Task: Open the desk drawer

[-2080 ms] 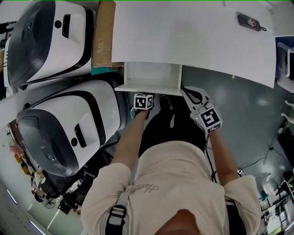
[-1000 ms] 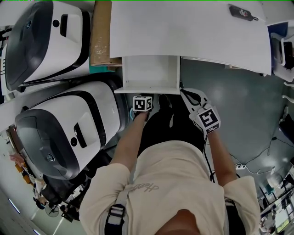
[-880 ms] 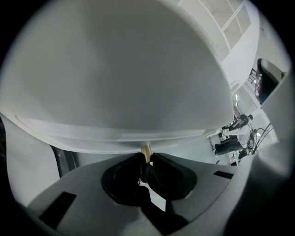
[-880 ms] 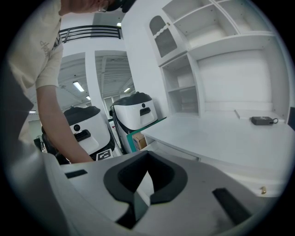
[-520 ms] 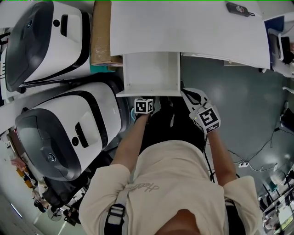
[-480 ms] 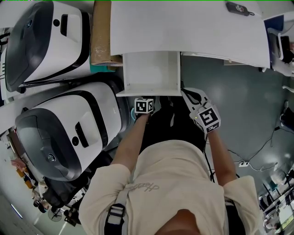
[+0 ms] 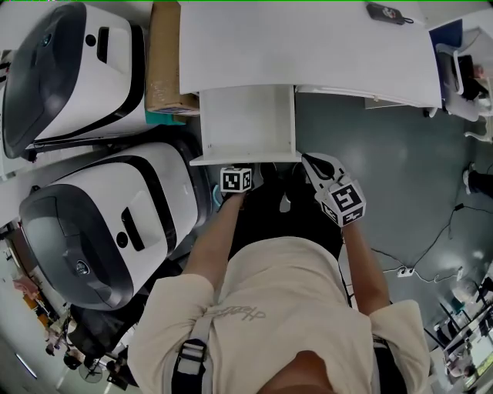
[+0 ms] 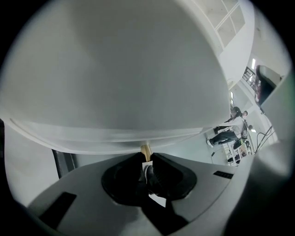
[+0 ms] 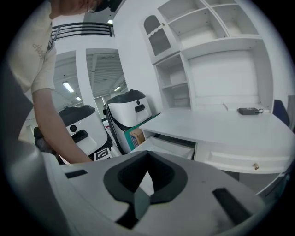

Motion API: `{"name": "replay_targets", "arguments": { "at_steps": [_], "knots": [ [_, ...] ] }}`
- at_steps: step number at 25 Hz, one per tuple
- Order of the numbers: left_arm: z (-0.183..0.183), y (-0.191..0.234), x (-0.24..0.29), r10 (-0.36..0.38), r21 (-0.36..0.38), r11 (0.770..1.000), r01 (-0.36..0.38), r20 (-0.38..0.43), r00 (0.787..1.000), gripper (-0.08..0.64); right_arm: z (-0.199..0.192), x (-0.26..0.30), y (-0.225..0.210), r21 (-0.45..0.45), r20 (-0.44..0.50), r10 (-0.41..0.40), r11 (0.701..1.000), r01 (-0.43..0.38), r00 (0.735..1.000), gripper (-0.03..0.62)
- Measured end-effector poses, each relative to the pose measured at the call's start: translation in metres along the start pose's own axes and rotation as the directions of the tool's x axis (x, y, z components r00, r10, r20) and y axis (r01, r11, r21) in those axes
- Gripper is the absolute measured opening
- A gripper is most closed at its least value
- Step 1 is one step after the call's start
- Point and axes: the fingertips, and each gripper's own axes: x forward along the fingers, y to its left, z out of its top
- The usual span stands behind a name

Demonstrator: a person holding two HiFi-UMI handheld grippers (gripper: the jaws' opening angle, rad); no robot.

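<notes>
In the head view the white desk drawer [image 7: 246, 123] stands pulled out from under the white desk [image 7: 308, 46], its inside bare. My left gripper [image 7: 239, 171] is at the middle of the drawer's front edge. In the left gripper view that front [image 8: 115, 92] fills the frame, and my left gripper [image 8: 146, 156] is closing its jaws on the small brass knob [image 8: 146, 149], pads pressed on it. My right gripper [image 7: 308, 159] hovers just right of the drawer's front corner, shut and holding nothing. The right gripper view shows that gripper [image 9: 147, 154] pointing at the drawer [image 9: 166, 146].
Two large white-and-black machines [image 7: 69, 69] [image 7: 100, 223] stand left of the desk, with a cardboard box [image 7: 162, 54] between them and it. A small black device [image 7: 383, 13] lies on the desk's far right. A second drawer with a knob [image 9: 255, 166] is to the right.
The drawer has slid further out of the desk toward the person, with the left gripper staying at its front edge. The right gripper has drifted along beside it.
</notes>
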Motion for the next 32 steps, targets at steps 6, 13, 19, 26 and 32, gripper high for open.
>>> {"name": "replay_targets", "arguments": {
  "at_steps": [6, 13, 19, 26, 32],
  "knots": [
    [-0.002, 0.000, 0.001, 0.009, 0.000, 1.000, -0.009, 0.006, 1.000, 0.075, -0.004, -0.008, -0.002, -0.002, -0.002, 0.010, 1.000, -0.010, 1.000, 0.002],
    [-0.001, -0.004, 0.005, 0.022, -0.027, 0.999, -0.021, 0.038, 0.999, 0.075, -0.007, -0.021, -0.003, -0.020, 0.008, 0.042, 0.999, -0.042, 0.999, 0.002],
    [0.000, -0.004, -0.006, 0.134, -0.056, 0.990, -0.131, 0.048, 0.990, 0.077, -0.012, -0.036, -0.003, -0.035, 0.016, 0.058, 0.998, -0.057, 0.998, 0.002],
    [0.006, -0.011, -0.032, 0.226, -0.060, 0.974, -0.220, 0.118, 0.967, 0.080, -0.014, -0.072, -0.006, -0.061, 0.036, 0.071, 0.996, -0.069, 0.997, 0.002],
    [0.011, -0.036, -0.065, 0.207, -0.034, 0.978, -0.205, 0.202, 0.957, 0.080, -0.026, -0.108, -0.005, -0.079, 0.038, 0.084, 0.994, -0.081, 0.996, 0.002]
  ]
}}
